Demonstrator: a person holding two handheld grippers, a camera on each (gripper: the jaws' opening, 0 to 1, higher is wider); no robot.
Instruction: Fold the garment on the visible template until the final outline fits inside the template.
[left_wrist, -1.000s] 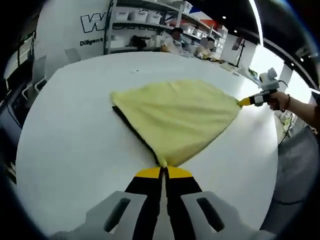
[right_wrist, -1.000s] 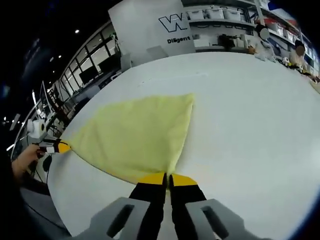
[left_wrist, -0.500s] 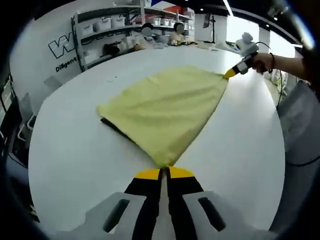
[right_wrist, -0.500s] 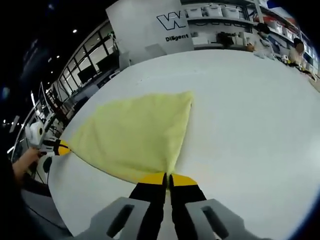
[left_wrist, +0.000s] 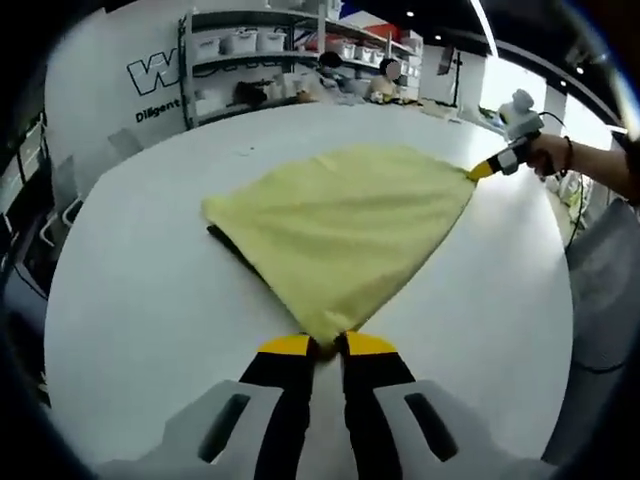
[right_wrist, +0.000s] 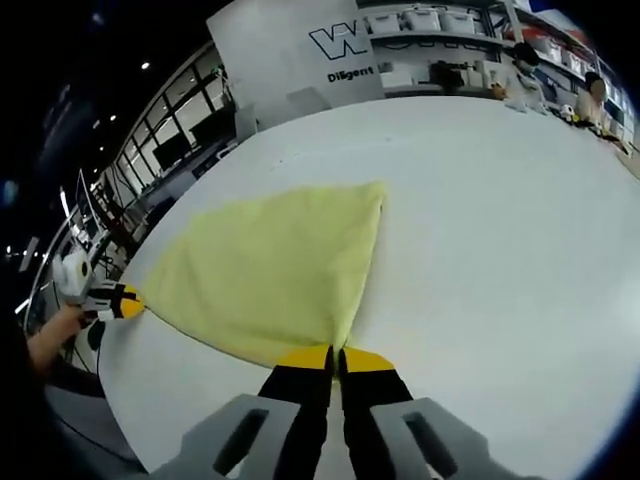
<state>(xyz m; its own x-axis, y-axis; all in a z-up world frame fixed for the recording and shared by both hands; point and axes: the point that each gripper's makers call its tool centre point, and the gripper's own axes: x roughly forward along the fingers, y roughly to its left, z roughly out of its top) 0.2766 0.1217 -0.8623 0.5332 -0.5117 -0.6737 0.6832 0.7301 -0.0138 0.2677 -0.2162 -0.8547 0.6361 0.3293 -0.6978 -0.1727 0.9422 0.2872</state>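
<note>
White round table (left_wrist: 130, 300) under shelving and a lettered wall panel; yellow garment (left_wrist: 345, 225) spread near mid-table, stretched flat over a dark template (left_wrist: 232, 250) that peeks out along one edge. Left gripper (left_wrist: 327, 347) pinching one corner, jaws nearly closed; right gripper (right_wrist: 335, 355) clamped tight on the opposite corner, likely tensioning the cloth to square it before folding.

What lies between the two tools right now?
The yellow garment spans the stretch, spread on the white table, one corner at the left tool, another at the right tool, as the left gripper view shows.
</note>
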